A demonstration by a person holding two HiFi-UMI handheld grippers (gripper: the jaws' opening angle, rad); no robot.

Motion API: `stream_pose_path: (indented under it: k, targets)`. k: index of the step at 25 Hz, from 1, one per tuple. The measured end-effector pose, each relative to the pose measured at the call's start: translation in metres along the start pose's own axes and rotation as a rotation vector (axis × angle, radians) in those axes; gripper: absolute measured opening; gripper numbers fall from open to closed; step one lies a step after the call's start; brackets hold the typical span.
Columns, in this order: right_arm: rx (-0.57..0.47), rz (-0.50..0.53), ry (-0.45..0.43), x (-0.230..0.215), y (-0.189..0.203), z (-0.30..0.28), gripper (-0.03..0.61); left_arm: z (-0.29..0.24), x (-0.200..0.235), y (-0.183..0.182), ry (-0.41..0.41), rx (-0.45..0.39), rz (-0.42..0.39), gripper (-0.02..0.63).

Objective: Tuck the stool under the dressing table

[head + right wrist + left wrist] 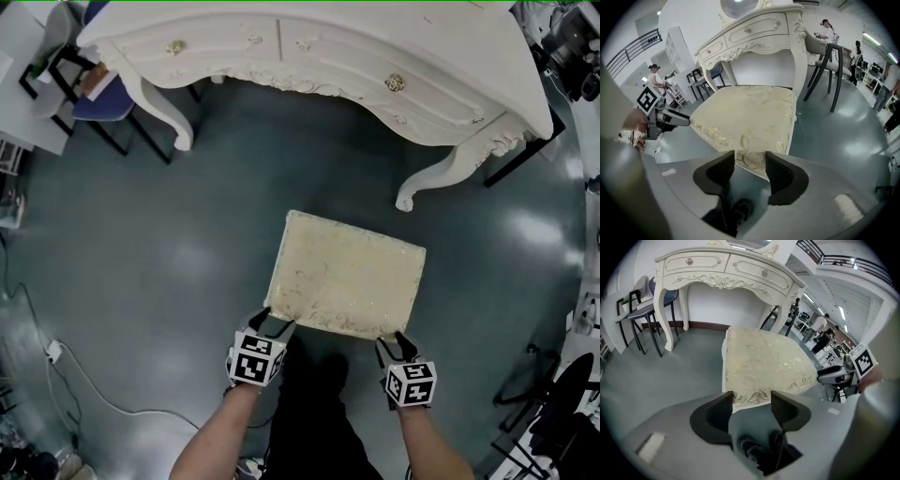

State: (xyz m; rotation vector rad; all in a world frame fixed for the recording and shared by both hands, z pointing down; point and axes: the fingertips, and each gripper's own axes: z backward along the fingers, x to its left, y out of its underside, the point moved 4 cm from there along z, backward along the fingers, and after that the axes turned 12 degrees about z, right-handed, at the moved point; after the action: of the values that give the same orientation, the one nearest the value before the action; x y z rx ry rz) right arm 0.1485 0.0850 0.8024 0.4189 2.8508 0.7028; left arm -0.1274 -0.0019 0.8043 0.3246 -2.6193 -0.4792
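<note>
The stool [345, 274] stands on the floor [169, 281] in front of the dressing table [309, 47], well short of the opening and skewed to it. The left tongs [274, 323] and right tongs [394, 342] sit at its two near corners, both with jaws apart and the cushion's near edge just between the tips, not yet clamped. The likely trouble is the stool's slant and rightward offset: pushed straight ahead, its far right corner could strike the curved right leg [436, 178] — and a shallow bite on the cushion edge could slip or twist it further.
</note>
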Motion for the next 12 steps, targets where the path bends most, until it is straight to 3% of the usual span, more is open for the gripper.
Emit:
stream_pose_path:
  k: [4, 12]
  targets:
    - [0.013, 0.003, 0.024, 0.000, -0.002, -0.004, 0.190, -0.002, 0.004, -0.002, -0.017, 0.017, -0.010, 0.232]
    - [0.031, 0.006, 0.024, 0.003, -0.007, -0.010, 0.184, -0.004, 0.009, -0.011, -0.032, 0.048, -0.046, 0.232]
